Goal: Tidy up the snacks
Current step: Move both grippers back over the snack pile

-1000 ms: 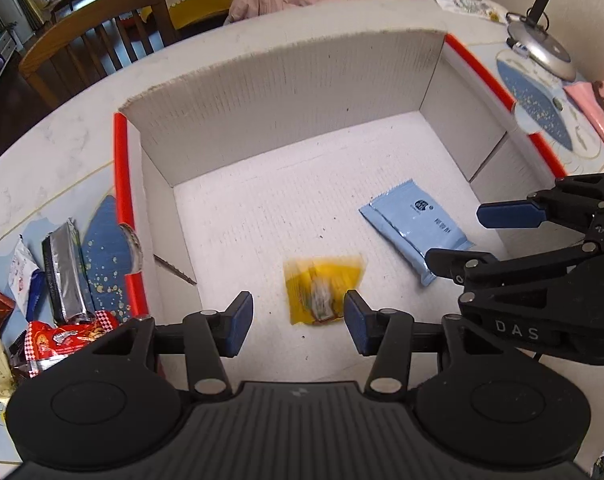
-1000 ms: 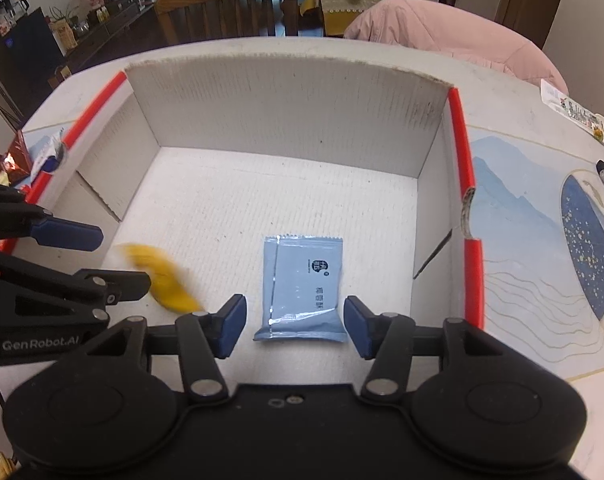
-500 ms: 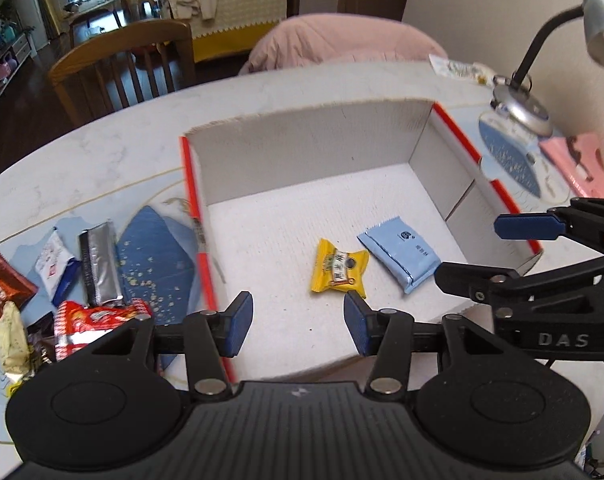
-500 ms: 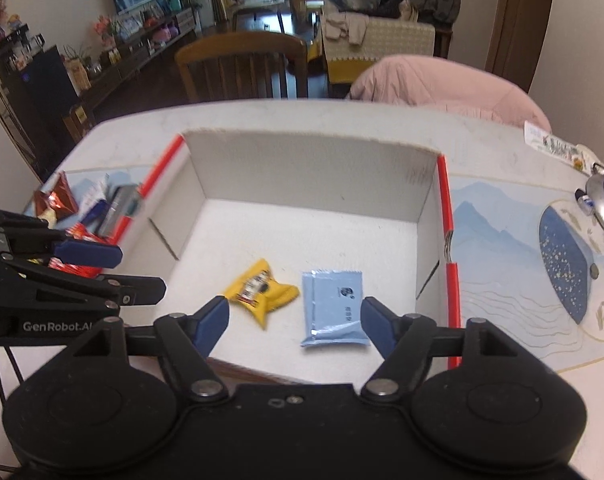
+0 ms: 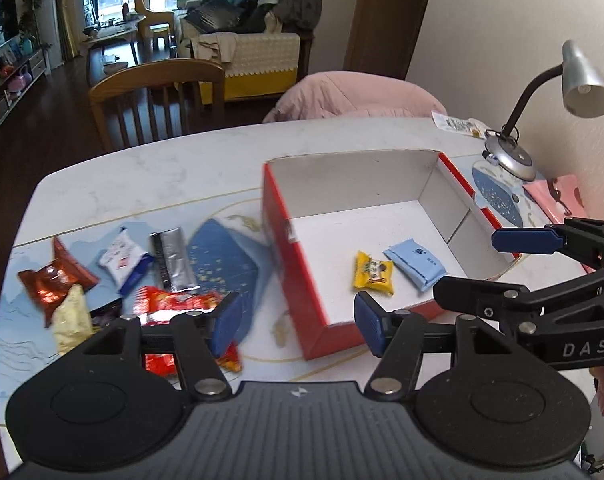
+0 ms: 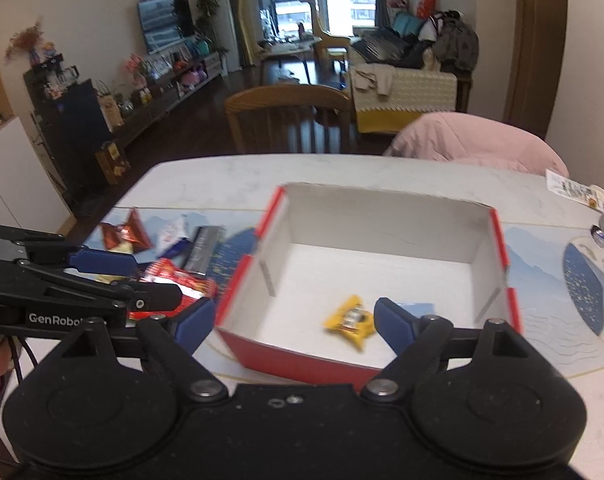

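Both of our claws are empty, jaws opening: the left claw (image 5: 296, 326) hangs over the table (image 5: 150, 176) between the loose wrappers and the red cardboard box with white lining (image 5: 290, 256); the right claw (image 6: 294, 318) hangs above its near wall. Inside lie a yellow candy packet (image 5: 373, 274) and a pale blue sachet (image 5: 416, 263). Next we should drop onto the red-and-white crinkly snack bag (image 5: 174, 304), pinching its middle. "DAS" and "GenRobot" mark the claws.
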Motion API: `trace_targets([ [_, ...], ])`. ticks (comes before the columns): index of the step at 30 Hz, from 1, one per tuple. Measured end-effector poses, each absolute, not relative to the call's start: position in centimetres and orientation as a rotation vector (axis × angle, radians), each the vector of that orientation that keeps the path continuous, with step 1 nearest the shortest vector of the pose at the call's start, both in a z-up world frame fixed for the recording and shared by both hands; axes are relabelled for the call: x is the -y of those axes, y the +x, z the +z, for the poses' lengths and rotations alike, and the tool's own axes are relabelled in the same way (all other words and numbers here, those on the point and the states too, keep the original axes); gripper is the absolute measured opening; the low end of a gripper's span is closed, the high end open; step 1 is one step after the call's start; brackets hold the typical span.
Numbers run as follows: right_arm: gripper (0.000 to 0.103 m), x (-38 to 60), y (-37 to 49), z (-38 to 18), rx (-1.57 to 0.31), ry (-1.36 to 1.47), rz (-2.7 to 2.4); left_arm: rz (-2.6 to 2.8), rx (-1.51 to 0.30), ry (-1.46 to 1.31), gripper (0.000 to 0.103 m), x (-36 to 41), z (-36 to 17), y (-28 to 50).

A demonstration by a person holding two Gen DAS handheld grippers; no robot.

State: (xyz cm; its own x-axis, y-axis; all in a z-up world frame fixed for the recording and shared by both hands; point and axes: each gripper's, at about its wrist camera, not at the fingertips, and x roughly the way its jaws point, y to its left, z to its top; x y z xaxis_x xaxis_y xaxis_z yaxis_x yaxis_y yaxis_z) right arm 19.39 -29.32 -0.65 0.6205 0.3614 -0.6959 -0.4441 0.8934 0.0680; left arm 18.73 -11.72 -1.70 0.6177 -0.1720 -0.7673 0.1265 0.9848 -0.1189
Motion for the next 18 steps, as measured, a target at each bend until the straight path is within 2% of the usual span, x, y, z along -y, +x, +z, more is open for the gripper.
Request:
trace_targets([
  [10,0.101,23.1,16.7,-1.3,-0.716,-0.111,0.528,-0.128,-0.822,-0.081,0.074,5.1,-0.8,15.1],
  [18,0.103,18.5,16.3,-3.3,-0.694,-0.208,0.625,-0.075,-0.824,-0.129,0.075,-0.7,-2.1,13.9],
])
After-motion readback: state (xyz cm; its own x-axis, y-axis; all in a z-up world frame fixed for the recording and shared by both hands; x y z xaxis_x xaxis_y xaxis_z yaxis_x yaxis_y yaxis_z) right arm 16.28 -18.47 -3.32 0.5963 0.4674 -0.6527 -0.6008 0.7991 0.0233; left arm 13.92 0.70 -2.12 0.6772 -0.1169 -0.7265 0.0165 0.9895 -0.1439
